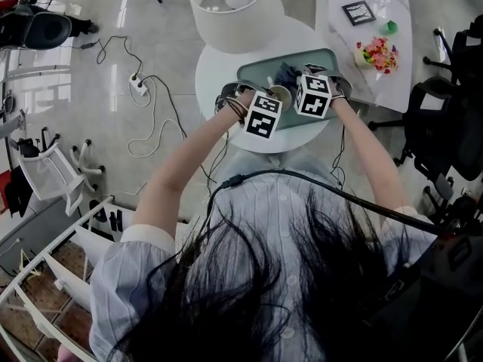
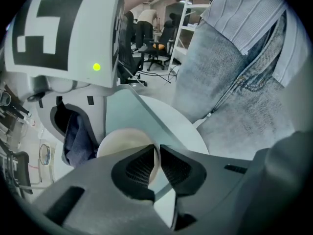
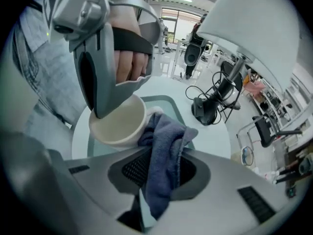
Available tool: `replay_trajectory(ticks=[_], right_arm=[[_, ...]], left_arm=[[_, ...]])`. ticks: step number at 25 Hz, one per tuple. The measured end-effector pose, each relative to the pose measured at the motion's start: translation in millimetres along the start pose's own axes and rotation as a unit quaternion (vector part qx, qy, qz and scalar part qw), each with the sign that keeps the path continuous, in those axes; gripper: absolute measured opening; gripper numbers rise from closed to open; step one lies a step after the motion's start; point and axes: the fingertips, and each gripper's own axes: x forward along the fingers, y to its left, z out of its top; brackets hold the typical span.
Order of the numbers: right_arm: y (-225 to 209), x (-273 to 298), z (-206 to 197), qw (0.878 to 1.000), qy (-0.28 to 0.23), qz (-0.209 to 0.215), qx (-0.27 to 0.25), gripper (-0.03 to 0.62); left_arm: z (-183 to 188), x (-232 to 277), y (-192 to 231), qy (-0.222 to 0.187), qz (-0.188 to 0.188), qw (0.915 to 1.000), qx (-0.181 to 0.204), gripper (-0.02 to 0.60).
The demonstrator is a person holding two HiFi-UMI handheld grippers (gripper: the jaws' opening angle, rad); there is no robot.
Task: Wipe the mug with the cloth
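A cream mug [image 3: 116,122] hangs over the teal tray [image 1: 253,72] on the round white table [image 1: 215,81]. My left gripper [image 2: 157,154] is shut on the mug's rim [image 2: 124,140], one pad inside and one outside. In the right gripper view, the left gripper's fingers [image 3: 98,89] hold the mug from above. My right gripper [image 3: 165,154] is shut on a blue cloth [image 3: 164,141], whose bunched top lies against the mug's outer side. In the head view both marker cubes sit side by side, with the mug [image 1: 281,93] between them and the cloth [image 1: 287,74] just beyond.
A white lampshade [image 1: 226,2] stands at the table's far edge. A power strip with cables [image 1: 138,85] lies on the floor to the left. A white side table [image 1: 381,81] with flowers is at the right, with an office chair [image 1: 445,119] beside it.
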Motion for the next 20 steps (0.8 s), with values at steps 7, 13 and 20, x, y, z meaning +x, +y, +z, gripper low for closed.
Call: replay_trajectory(ticks=[7,13,20], right_arm=[[-6.8,5.4,14.4,1.000,0.003,-0.015,-0.017,0.094],[-7.6,-5.8,9.0,0.984,-0.059,-0.018,0.167,0.094],[1.1,-21.2,-11.7,0.926,-0.122,-0.050,0.353,0.094]], left_arm=[[-0.3,-0.4,0.5,-0.007,0.011,0.9999,-0.001,0.041],[9.3,-9.8,5.8,-0.076,0.064,0.9892,-0.107,0.043],[25.7,-45.8,23.0,-0.183,0.142,0.9370,-0.262,0.041]])
